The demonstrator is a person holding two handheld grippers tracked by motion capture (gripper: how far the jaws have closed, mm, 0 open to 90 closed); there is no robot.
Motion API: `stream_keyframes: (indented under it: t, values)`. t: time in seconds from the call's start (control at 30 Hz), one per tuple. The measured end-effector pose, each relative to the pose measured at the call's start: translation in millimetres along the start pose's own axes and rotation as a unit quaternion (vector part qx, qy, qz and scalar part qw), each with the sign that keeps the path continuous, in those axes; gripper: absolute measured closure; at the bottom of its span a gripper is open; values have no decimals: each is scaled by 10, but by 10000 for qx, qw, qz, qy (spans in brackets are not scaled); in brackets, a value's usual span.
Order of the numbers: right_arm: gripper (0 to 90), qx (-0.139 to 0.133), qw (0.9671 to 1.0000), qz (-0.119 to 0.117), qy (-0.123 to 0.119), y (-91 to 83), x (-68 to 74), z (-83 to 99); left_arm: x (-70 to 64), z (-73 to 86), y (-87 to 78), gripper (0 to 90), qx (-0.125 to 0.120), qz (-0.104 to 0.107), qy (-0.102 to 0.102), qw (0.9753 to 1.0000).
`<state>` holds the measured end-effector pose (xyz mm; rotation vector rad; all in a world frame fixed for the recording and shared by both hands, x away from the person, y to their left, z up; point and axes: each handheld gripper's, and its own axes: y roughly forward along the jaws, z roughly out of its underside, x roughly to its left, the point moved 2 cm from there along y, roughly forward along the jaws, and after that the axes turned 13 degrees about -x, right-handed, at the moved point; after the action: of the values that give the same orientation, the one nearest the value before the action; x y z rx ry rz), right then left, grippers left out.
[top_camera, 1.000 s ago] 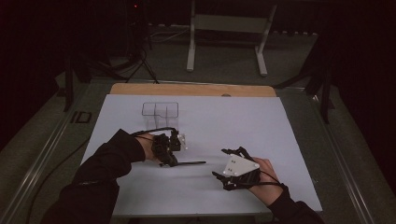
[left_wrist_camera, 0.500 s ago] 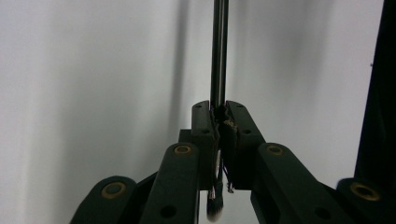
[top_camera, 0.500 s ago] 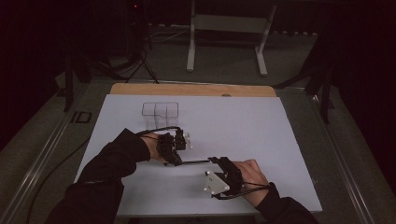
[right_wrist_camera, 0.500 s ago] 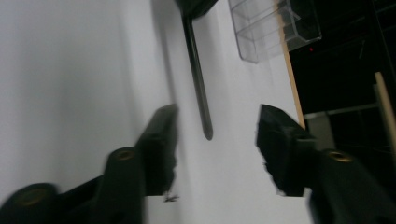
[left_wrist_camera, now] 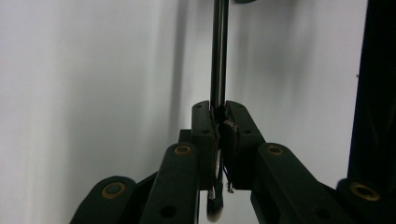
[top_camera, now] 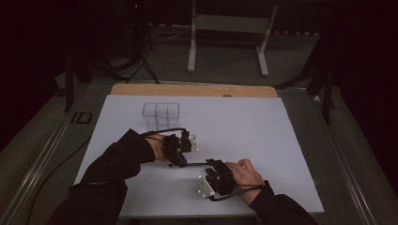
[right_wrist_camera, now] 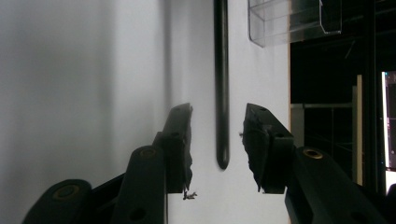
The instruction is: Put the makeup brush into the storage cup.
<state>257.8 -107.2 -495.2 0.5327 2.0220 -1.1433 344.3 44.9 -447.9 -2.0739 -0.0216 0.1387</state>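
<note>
A thin black brush point(top_camera: 192, 164) lies level just above the white table, its handle pointing toward the right hand. My left gripper point(left_wrist_camera: 219, 109) is shut on the brush's handle point(left_wrist_camera: 219, 51) near the bristle end, and the pale bristle tip point(left_wrist_camera: 215, 212) hangs below the jaws. In the high view the left gripper point(top_camera: 178, 157) sits mid-table. My right gripper point(right_wrist_camera: 217, 116) is open, its jaws on either side of the rounded handle end point(right_wrist_camera: 222, 102) without touching it. From above, the right gripper point(top_camera: 213, 169) is at the handle's right end.
A clear plastic organizer point(top_camera: 162, 112) with compartments stands behind the left hand, also seen as a clear box point(right_wrist_camera: 289, 18) beyond the handle. The white sheet point(top_camera: 244, 126) covers the table; a wooden strip point(top_camera: 192, 90) runs along its far edge.
The right hand has moved left and forward to the brush, turning so its open jaws now straddle the handle's end. The left gripper has stayed put, holding the brush.
</note>
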Motion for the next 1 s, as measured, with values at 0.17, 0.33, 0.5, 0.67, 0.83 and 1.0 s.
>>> stream_keyframes:
  t: [0.17, 0.33, 0.5, 0.67, 0.83, 1.0]
  values:
    - [709, 115, 9999, -2, -95, 63, 7, -20, 8, 12, 26, 848, 121, -49, 23, 9999]
    - [813, 253, 9994, -42, -242, 91, 7, -2, 5, 10, 24, 847, 124, -55, 42, 9999]
    - [840, 313, 9993, -43, -218, 88, -5, -8, -6, 6, 34, 846, 113, -112, 124, 9998]
    - [844, 321, 9992, -85, -204, 70, -31, 4, -12, 5, -12, 709, -292, -255, 247, 9989]
    - [845, 400, 9991, -122, -54, 73, -36, 43, -5, -14, -112, 503, -586, -400, 159, 9974]
    - [845, 404, 9990, -159, 67, 56, -57, 68, 6, 12, -263, 290, -969, -313, 79, 9948]
